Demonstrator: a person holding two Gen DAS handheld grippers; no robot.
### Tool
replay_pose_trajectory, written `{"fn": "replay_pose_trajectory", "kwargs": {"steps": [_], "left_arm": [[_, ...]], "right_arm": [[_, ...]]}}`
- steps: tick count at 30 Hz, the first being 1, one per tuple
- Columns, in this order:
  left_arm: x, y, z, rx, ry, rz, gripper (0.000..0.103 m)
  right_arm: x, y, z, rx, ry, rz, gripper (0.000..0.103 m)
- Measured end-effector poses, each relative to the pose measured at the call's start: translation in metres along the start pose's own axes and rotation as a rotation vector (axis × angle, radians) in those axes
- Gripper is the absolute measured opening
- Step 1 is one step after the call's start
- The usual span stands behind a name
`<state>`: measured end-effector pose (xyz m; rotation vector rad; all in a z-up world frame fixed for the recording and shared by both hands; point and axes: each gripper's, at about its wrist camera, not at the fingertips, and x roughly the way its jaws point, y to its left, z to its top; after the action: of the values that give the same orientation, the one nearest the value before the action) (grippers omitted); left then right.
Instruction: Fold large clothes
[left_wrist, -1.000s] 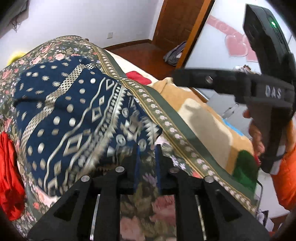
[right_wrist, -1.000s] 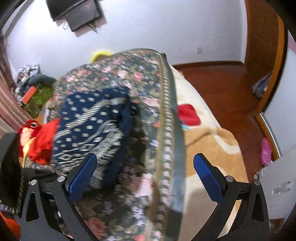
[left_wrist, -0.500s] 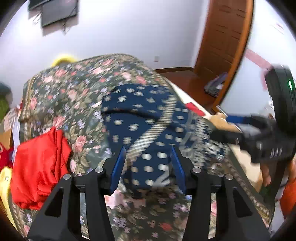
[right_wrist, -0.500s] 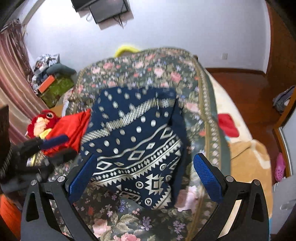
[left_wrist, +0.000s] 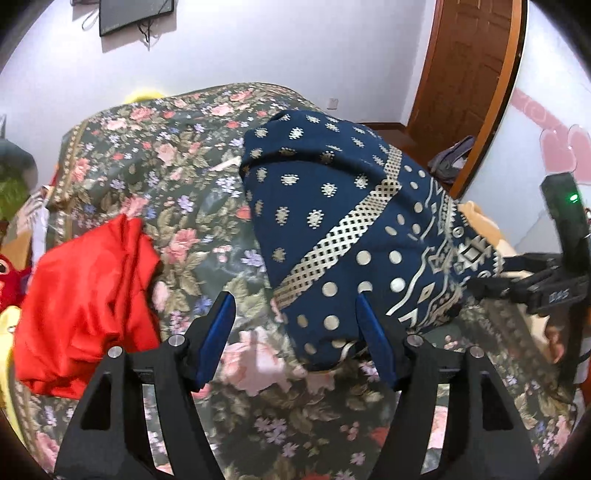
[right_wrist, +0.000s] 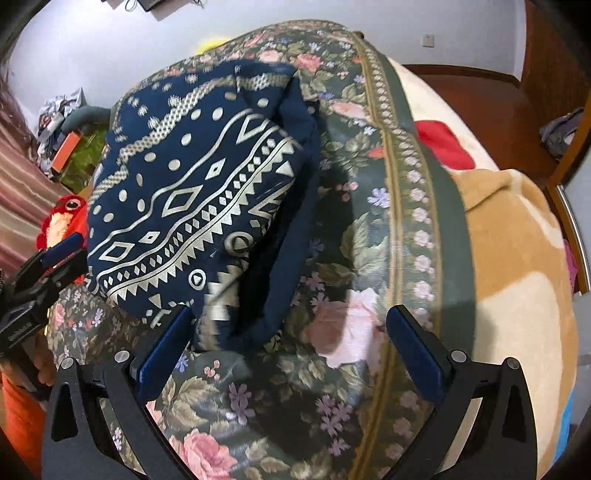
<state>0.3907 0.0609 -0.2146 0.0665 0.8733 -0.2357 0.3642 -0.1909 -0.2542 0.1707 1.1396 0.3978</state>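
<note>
the navy patterned garment (left_wrist: 354, 236) is lying bunched on the flowered bedspread (left_wrist: 177, 192), roughly the middle of it, with a red cloth (left_wrist: 85, 306) off to its left on the same bedspread. left gripper (left_wrist: 295, 332) has just been opening up, jaws apart now, and the near hem of the garment sits between them but the pads aren't pressing on it, so it's let go. right gripper (right_wrist: 288, 350) is wide open too, hovering over the garment's near corner with nothing pinched. honestly the risk here looks like the fold itself: the thing is lumpy, a dark flap hangs loose on the side toward the bedspread's striped border (right_wrist: 424, 206), so any grab might catch only the top layer and drag the stack apart. also the bedspread is soft, easy to pinch that along with the hem.
</note>
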Motion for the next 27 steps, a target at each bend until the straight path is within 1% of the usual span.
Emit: {"fn": "replay_pose_trajectory", "kwargs": {"steps": [3, 5, 7, 10, 12, 14, 16, 19, 20, 22, 24, 25, 26, 27], "left_arm": [[-0.007, 0.001, 0.001, 0.007, -0.010, 0.029, 0.067], [-0.011, 0.003, 0.004, 0.008, -0.020, 0.038, 0.067], [-0.014, 0.004, 0.010, 0.009, -0.031, 0.035, 0.067], [-0.017, 0.005, 0.022, -0.001, -0.045, 0.006, 0.069], [-0.015, 0.007, 0.031, -0.022, -0.052, -0.009, 0.075], [-0.009, 0.010, 0.041, -0.055, -0.063, -0.043, 0.084], [0.001, 0.014, 0.047, -0.092, -0.058, -0.067, 0.085], [0.029, 0.025, 0.053, -0.168, 0.003, -0.151, 0.085], [0.040, 0.030, 0.054, -0.208, 0.036, -0.194, 0.086], [0.056, 0.041, 0.053, -0.301, 0.073, -0.289, 0.089], [0.074, 0.053, 0.050, -0.408, 0.121, -0.393, 0.089], [0.081, 0.055, 0.048, -0.439, 0.136, -0.427, 0.090], [0.088, 0.057, 0.046, -0.467, 0.149, -0.460, 0.093], [0.094, 0.059, 0.044, -0.485, 0.158, -0.474, 0.095]], "right_arm": [[-0.012, 0.004, 0.001, -0.014, -0.029, 0.000, 0.103], [-0.017, 0.007, 0.008, -0.024, -0.052, 0.008, 0.103], [-0.022, 0.012, 0.014, -0.027, -0.078, 0.023, 0.103], [-0.023, 0.014, 0.028, -0.018, -0.108, 0.063, 0.103], [-0.016, 0.015, 0.036, 0.002, -0.110, 0.079, 0.103], [-0.009, 0.015, 0.041, 0.021, -0.108, 0.072, 0.103], [0.001, 0.012, 0.045, 0.044, -0.094, 0.103, 0.103], [0.013, 0.010, 0.044, 0.073, -0.065, 0.141, 0.103], [0.021, 0.007, 0.045, 0.085, -0.050, 0.146, 0.103], [0.034, 0.002, 0.048, 0.106, -0.014, 0.168, 0.103], [0.049, -0.006, 0.048, 0.143, 0.029, 0.237, 0.103], [0.055, -0.011, 0.048, 0.174, 0.043, 0.284, 0.103], [0.058, -0.013, 0.048, 0.194, 0.050, 0.310, 0.103], [0.063, -0.017, 0.048, 0.218, 0.061, 0.338, 0.103]]}}
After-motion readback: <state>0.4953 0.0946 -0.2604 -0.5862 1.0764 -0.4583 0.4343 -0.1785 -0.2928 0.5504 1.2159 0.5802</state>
